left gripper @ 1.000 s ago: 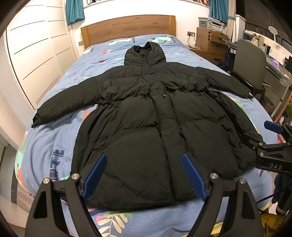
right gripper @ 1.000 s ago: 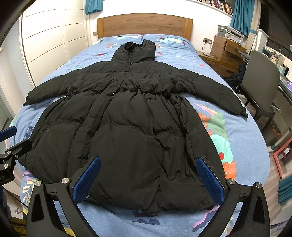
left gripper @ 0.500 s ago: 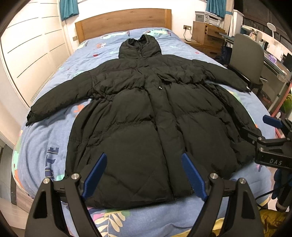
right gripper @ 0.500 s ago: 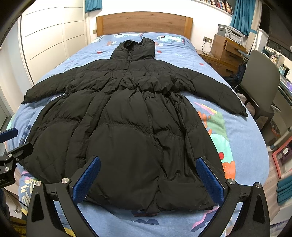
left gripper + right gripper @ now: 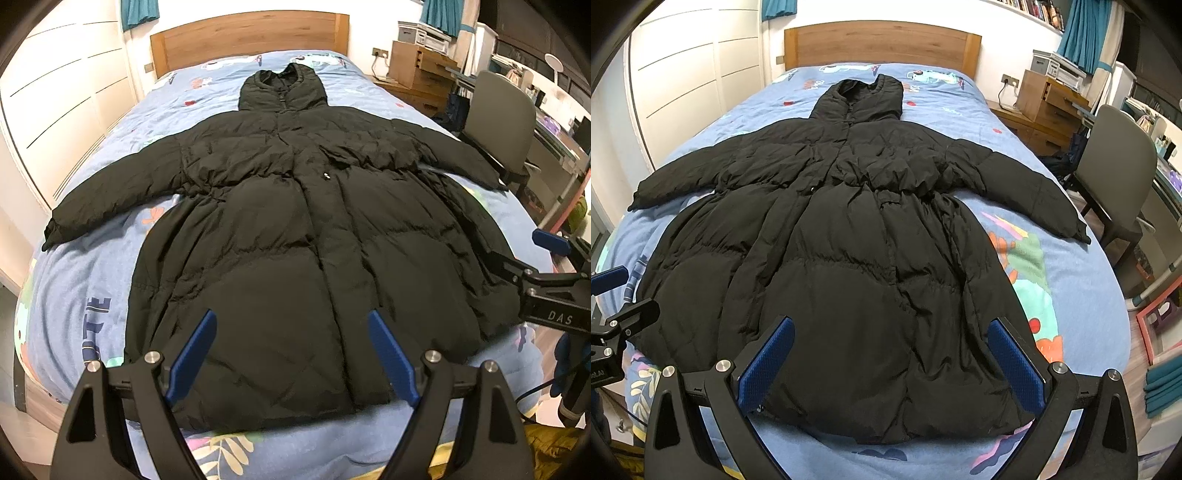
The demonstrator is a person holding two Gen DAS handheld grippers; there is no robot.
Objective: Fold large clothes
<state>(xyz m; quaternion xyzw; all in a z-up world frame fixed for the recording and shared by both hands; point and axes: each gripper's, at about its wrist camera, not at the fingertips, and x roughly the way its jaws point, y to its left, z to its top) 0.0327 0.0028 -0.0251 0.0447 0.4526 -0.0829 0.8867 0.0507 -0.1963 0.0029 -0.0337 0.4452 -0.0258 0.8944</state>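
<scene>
left gripper (image 5: 291,354) at bottom centre of the left wrist view, blue-padded jaws spread wide, nothing between them, hovering over the near hem of the black puffer coat (image 5: 295,240). right gripper (image 5: 892,362) at bottom centre of the right wrist view, jaws also spread wide and empty, over the hem's right half. each tool shows at the other view's edge: right one at the right edge, left one at the lower left. coat lies flat and face up on the bed (image 5: 1071,295), filling the middle of both frames, hem nearest, front closed, waist gathered, sleeves stretched out to left and right, hood (image 5: 860,98) at the far end toward the wooden headboard (image 5: 882,44). bed cover is blue with cartoon prints. grey chair (image 5: 1115,162) at right beside the bed, wooden nightstand (image 5: 1045,107) behind it in the upper right, white wardrobe doors (image 5: 687,74) along the upper left, teal curtain (image 5: 1078,33) top right.
</scene>
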